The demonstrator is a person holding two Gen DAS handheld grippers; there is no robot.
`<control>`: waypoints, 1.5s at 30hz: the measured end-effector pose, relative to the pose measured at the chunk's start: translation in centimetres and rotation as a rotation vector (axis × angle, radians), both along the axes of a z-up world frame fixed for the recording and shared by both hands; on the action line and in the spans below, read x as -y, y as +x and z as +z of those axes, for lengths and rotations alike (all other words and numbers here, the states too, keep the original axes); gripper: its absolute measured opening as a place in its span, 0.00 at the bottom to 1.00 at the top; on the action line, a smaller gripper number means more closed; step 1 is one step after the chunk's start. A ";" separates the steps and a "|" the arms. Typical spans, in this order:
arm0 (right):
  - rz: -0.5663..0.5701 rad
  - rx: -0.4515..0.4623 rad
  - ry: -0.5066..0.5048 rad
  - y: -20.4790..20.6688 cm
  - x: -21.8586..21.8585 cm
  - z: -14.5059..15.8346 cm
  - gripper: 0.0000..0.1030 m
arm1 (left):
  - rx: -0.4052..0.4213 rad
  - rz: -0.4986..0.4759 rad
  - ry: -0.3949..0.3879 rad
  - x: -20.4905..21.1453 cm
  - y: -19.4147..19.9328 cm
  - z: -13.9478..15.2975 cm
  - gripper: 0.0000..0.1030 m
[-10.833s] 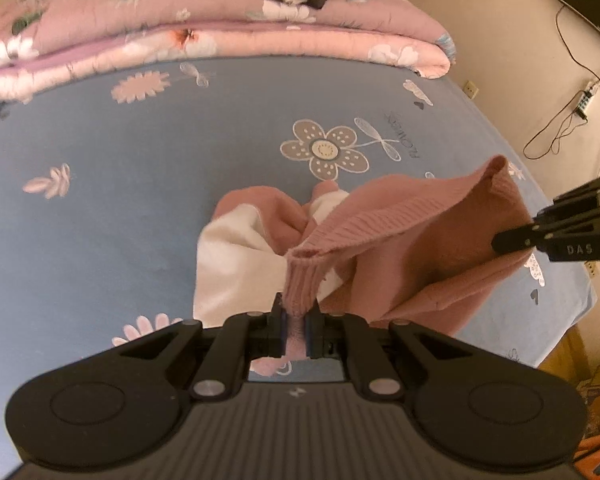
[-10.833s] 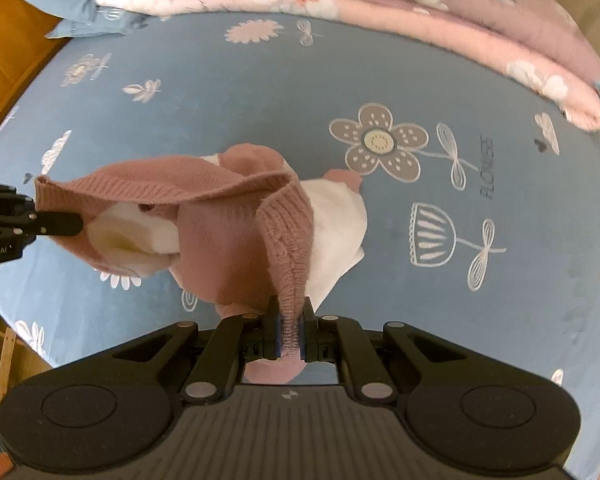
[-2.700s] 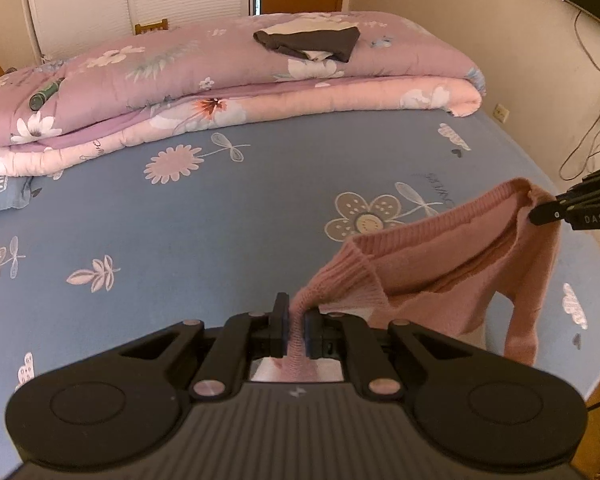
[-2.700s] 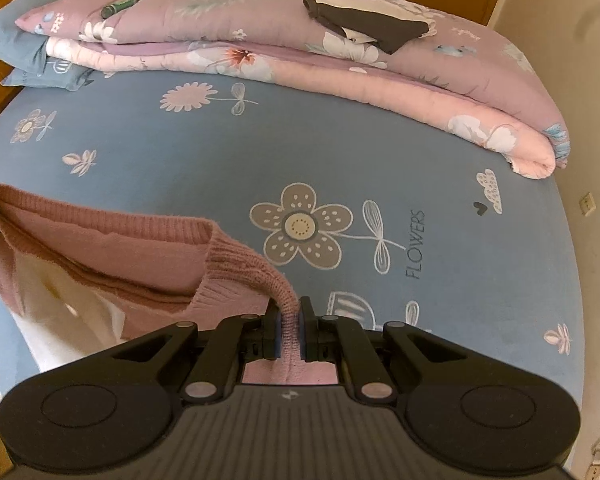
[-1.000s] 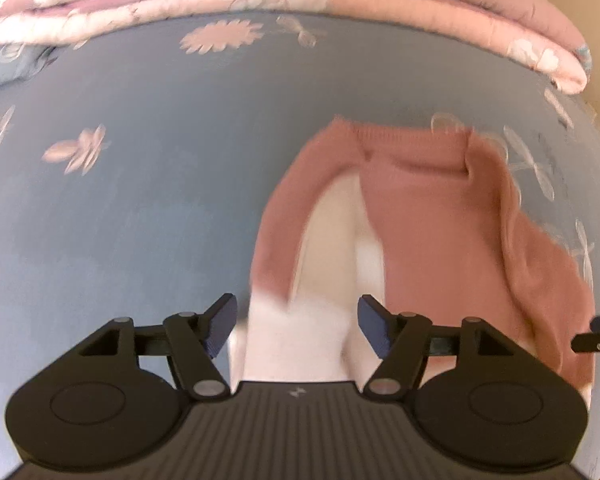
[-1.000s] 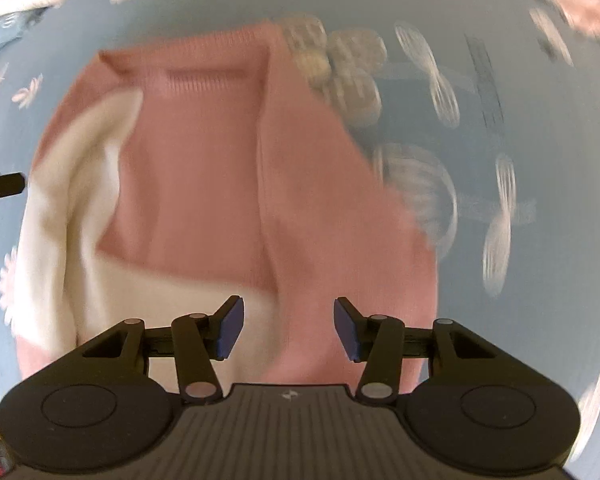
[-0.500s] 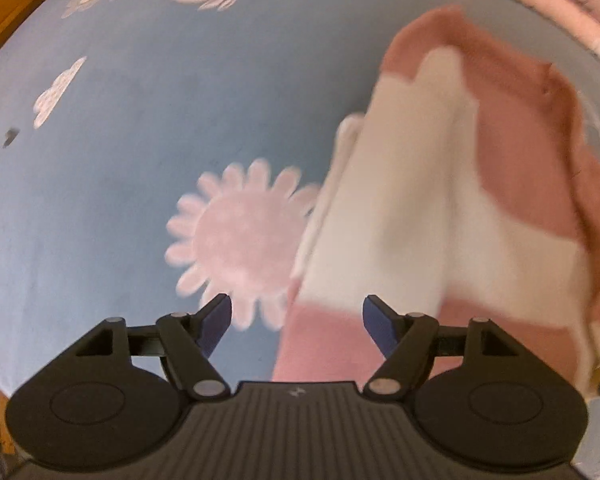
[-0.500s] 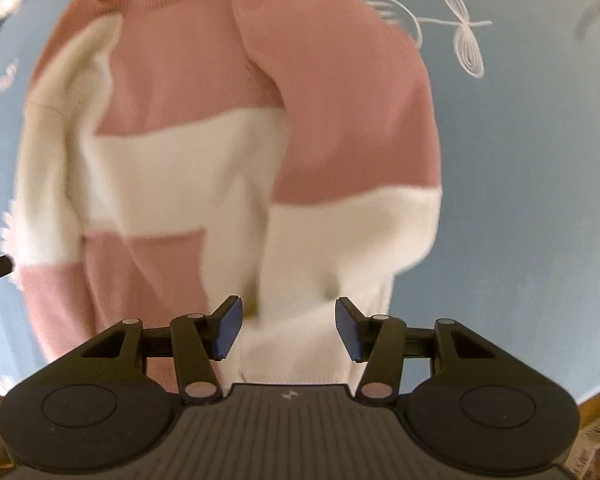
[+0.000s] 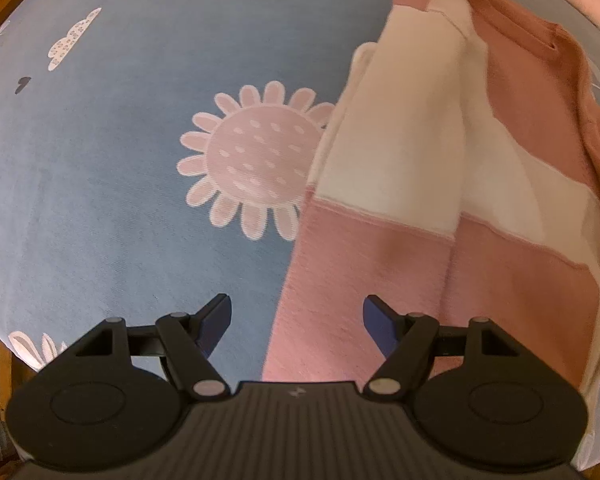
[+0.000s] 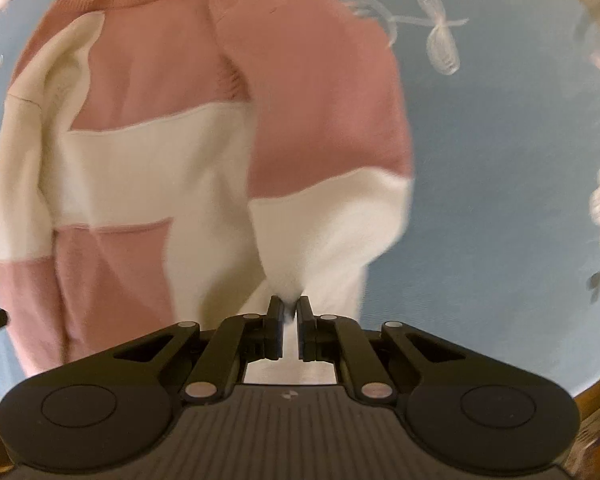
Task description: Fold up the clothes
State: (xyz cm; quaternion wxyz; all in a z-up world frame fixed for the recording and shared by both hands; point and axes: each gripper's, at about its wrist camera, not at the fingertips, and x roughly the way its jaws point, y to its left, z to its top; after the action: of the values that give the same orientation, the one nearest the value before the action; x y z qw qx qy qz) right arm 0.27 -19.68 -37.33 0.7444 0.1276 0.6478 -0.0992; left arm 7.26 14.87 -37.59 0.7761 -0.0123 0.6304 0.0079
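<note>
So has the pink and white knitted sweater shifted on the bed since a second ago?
Cannot tell: the pink and white knitted sweater lies spread on the blue floral bedsheet in both, but the camera moved.

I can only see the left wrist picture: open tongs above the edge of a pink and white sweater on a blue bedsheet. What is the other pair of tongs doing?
Observer: The right tongs have just been closing and are now shut, with a bunch of white knit from the sweater pinched between them.
Operator: Which part of it did they catch?
Observer: It looks like the white band of the sleeve on that side, which lies along the body.
Operator: And what is past that sleeve?
Observer: Blue sheet with a pale winged print on it.
</note>
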 end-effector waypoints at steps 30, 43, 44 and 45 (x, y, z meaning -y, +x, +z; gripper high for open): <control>-0.045 -0.015 -0.242 0.6 8.3 -1.0 0.09 | -0.068 -0.052 -0.096 0.7 -1.1 -4.5 0.43; 0.041 -0.023 -0.098 0.2 4.6 -0.5 0.10 | -0.036 -0.107 -0.090 1.3 -0.4 -0.6 0.12; 0.051 -0.028 -0.076 0.1 4.1 -0.6 0.10 | -0.031 -0.102 -0.090 1.1 -0.2 -0.2 0.12; 0.061 -0.030 -0.066 0.1 3.6 -0.8 0.10 | -0.019 -0.102 -0.083 1.2 -0.1 0.2 0.12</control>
State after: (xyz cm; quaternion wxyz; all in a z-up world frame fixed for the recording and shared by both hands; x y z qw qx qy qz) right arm 0.37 -23.30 -38.13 0.7412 0.0817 0.6588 -0.0995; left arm 7.14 13.71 -37.36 0.7681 -0.0124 0.6375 -0.0580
